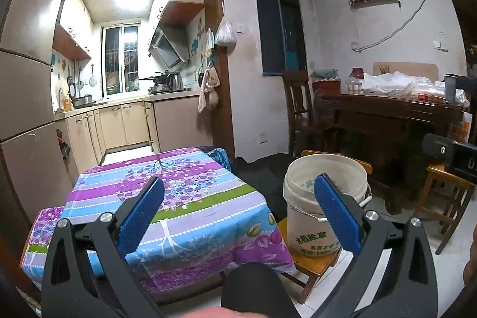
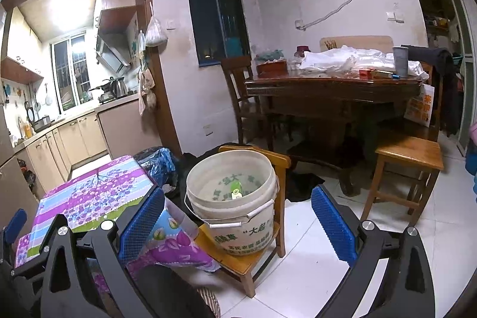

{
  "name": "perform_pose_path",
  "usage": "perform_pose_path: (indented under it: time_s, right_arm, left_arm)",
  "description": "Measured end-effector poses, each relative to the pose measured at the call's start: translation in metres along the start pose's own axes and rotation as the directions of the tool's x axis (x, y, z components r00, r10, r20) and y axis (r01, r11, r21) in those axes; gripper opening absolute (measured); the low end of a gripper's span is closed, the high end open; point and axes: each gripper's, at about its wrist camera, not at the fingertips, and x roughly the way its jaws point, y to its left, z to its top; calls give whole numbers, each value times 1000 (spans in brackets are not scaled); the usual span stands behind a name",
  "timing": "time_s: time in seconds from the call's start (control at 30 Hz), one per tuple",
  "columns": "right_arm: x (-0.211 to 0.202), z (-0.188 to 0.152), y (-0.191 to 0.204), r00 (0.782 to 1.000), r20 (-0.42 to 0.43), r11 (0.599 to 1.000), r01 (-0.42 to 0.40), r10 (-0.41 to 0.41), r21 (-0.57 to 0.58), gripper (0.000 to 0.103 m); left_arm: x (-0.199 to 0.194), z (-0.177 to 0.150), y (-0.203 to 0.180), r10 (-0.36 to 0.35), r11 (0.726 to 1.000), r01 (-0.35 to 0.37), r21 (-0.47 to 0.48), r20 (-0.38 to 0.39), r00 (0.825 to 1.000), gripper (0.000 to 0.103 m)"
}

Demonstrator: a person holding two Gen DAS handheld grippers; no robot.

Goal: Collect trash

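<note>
Gaping left gripper [image 1: 238, 198]: fingers apart, empty.
Right gripper [image 2: 238, 209]: fingers apart, empty.
Bucket [image 2: 232, 198]: on stool [image 2: 238, 261], beside table [image 1: 167, 204].
Trash: green carton [image 2: 236, 190], probably, inside bucket.

White bucket [image 2: 235, 207] on a small wooden chair [image 2: 253, 258], green Chinese print on its wall reading "大起" in quotes in the right wrist view, larger characters ending "除草" in the left wrist view [image 1: 313, 237], smaller lines beneath too blurred to read, orange-printed bag [image 2: 419, 106] at 3 o'clock by the dining table, characters unreadable
</note>
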Motion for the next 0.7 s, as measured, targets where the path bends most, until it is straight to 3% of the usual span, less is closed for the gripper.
perform_pose_path:
  time_s: [0.33, 0.7]
  right_arm:
    - [7, -4, 8, 1000, -22, 1000, -2, 2, -24, 98]
    - [31, -13, 15, 989, -105, 985, 93, -109, -144, 98]
  left_arm:
    - [3, 1, 9, 27, 999, -28, -17, -22, 999, 97]
    - [7, 1, 7, 24, 1000, -25, -11, -40, 999, 97]
